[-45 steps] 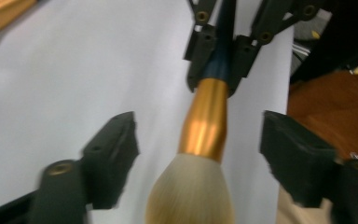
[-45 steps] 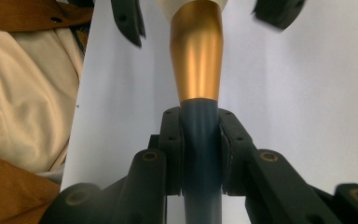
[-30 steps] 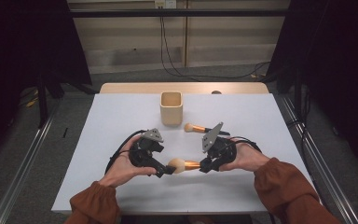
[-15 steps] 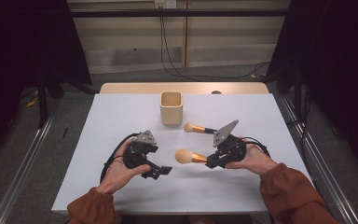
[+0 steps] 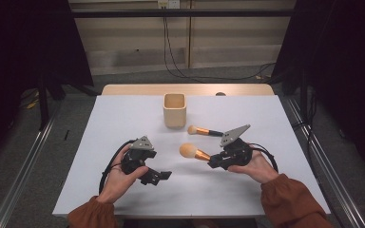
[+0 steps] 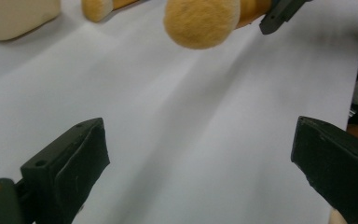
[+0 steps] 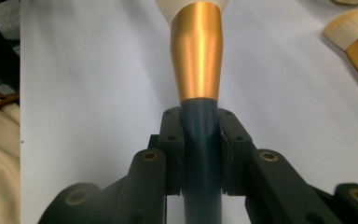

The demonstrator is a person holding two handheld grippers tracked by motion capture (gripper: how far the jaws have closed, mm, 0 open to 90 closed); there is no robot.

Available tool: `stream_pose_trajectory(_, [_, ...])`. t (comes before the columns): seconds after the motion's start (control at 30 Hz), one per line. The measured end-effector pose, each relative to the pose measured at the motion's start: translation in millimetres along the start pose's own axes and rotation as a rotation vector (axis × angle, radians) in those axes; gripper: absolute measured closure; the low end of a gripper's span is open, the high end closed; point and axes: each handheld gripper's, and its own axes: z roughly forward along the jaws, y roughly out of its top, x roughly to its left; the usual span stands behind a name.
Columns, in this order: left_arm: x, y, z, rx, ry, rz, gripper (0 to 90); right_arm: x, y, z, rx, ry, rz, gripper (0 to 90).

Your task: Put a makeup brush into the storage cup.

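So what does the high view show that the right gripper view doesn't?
High view alone: the beige cup at the far side of the table, the left hand-held gripper with jaws apart, and both forearms. Right gripper view alone: the close grip, the right hand-held gripper with its pads pressed on the dark handle of the large brush. Both share that brush, the second brush lying on the table, and the white tabletop.
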Motion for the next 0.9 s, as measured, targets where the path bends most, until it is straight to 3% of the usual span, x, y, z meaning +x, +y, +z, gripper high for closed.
stream_pose_trajectory(0.17, [2.1, -3.9, -4.3, -0.032, 0.020, -0.017, 3.7, 4.2, -4.5, 1.1, -0.069, -0.015, 0.049, 75.0])
stream_pose_trajectory(0.3, [5.0, -7.3, -5.0, -0.055, 0.042, -0.037, 3.7, 5.0, -7.3, 0.3, -0.119, -0.030, 0.061, 74.9])
stream_pose_trajectory(0.67, [9.0, -15.4, -9.6, -0.089, 0.064, -0.061, 3.7, 10.8, -8.6, 4.2, -0.237, -0.022, 0.030, 74.9])
stream_pose_trajectory(0.73, [10.0, -17.7, -10.9, -0.103, 0.095, -0.066, 3.7, 11.6, -8.9, 4.7, -0.250, -0.026, 0.023, 74.9])
stream_pose_trajectory(0.9, [12.5, -22.6, -12.0, -0.100, 0.075, -0.077, 3.7, 11.8, -12.9, 8.0, -0.287, -0.028, 0.032, 74.9])
